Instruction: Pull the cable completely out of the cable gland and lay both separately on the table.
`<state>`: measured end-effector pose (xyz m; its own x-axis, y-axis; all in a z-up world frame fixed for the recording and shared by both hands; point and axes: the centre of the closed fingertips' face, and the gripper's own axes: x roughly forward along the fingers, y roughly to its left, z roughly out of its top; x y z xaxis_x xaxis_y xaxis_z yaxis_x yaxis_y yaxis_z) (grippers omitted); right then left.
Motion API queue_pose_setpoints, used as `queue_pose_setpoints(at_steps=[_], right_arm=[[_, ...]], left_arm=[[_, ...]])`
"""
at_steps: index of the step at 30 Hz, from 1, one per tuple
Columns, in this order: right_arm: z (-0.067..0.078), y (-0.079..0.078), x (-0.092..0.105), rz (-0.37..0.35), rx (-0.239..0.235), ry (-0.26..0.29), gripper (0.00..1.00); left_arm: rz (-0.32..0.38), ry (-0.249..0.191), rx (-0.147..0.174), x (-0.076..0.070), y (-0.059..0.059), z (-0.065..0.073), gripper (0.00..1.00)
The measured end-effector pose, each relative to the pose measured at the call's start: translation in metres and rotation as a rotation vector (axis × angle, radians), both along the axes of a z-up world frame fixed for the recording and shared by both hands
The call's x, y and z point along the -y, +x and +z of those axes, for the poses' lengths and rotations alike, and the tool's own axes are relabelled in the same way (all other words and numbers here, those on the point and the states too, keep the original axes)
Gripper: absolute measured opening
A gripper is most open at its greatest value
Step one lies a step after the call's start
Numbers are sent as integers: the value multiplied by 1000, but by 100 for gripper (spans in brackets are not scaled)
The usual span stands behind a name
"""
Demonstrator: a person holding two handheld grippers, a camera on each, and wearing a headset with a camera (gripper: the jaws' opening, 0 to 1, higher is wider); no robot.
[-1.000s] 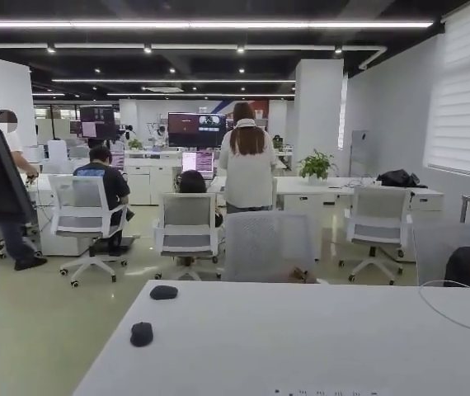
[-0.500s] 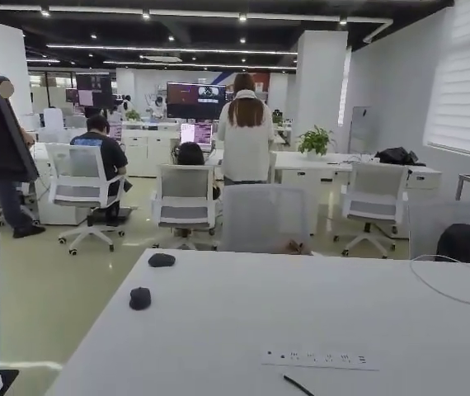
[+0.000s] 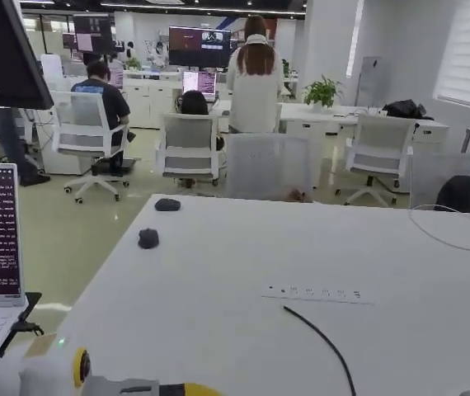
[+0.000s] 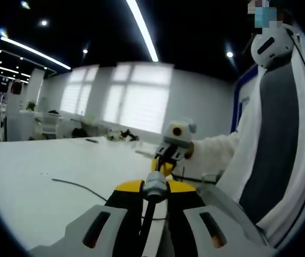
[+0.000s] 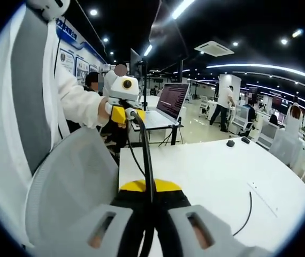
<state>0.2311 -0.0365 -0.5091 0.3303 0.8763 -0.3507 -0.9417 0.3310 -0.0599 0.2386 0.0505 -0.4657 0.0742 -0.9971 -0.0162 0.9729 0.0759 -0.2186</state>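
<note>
table-side, left gripper pinches gland, right gripper cable.

Grey tongs, yellow-black tips; white sleeve, grey panel.

From where I stand, the surface looks like smooth white laminate, matt with only a soft sheen. The cable lying on it toward five o'clock has a dull black, rubbery-looking sheath. In the left gripper view the cable gland looks silvery-grey and slightly glossy. It is pinched in the left tool, which has yellow plastic tips on grey moulded plastic. The right tool looks the same. The floor at nine o'clock is glossy, the chair at twelve has a mesh back, and the sleeve is white cloth.
</note>
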Motion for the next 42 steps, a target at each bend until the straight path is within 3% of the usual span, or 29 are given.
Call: queue_pose_setpoints(at_steps=[8,10,15,18,24,32,42], right_arm=[[3,5,-4,-22,-8,20,0],[10,7,-9,-14,-14,59,1],[25,12,-21,6,-3,91,10],[34,11,-34,50,9,82,15],[44,11,-58,129,45,73,14],[35,13,-67,164,14,79,4],[27,14,-67,162,14,111,3]], left_arm=[[32,-41,10,-2,9,9,17],[33,-41,13,-2,12,9,17],[18,-13,22,2,14,3,17],[5,16,32,7,13,-1,17],[-23,47,45,18,11,-6,17],[-5,62,39,21,15,-12,17],[1,74,35,20,16,-18,17]])
